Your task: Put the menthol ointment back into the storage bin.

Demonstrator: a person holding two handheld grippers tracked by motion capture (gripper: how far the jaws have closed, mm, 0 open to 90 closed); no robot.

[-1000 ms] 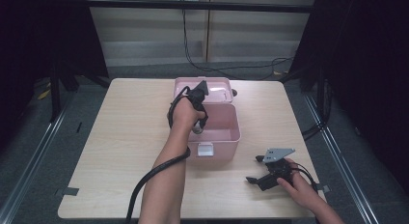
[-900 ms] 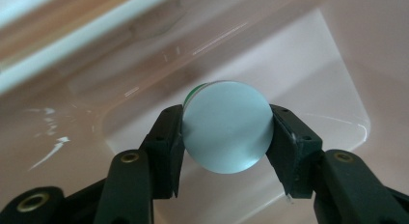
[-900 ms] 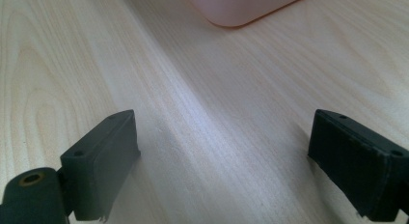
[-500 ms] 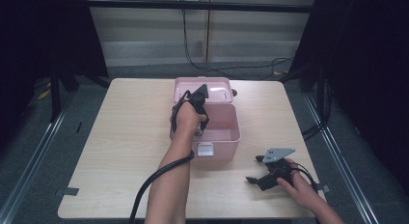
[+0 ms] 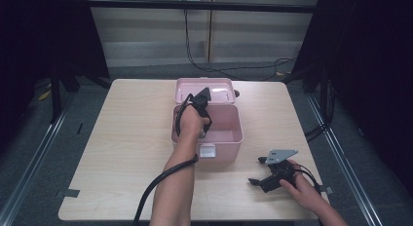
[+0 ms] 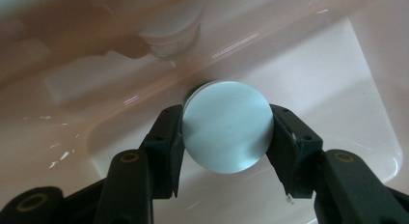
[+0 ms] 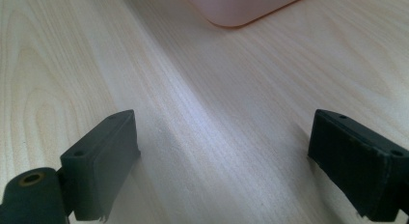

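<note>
Left gripper (image 6: 226, 134) inside open pink box (image 5: 229, 138), fingers (image 6: 164, 142) clamped on pale round cap (image 6: 226, 132). Right gripper (image 7: 226, 161) resting on bench (image 5: 126, 138), fingers spread wide.

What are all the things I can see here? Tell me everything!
Box: one, pink, middle of the table, lid open toward the far side.
Round cap: one, pale blue-grey, inside the box, between the left gripper's jaws.
Table: one, light wood, under everything.
Cables: several, black, on the floor behind the table.
Left gripper: one, black, reaching into the box, shut on the round cap.
Right gripper: one, black, resting open on the table near the right front.
Hands: two, each holding a gripper.
</note>
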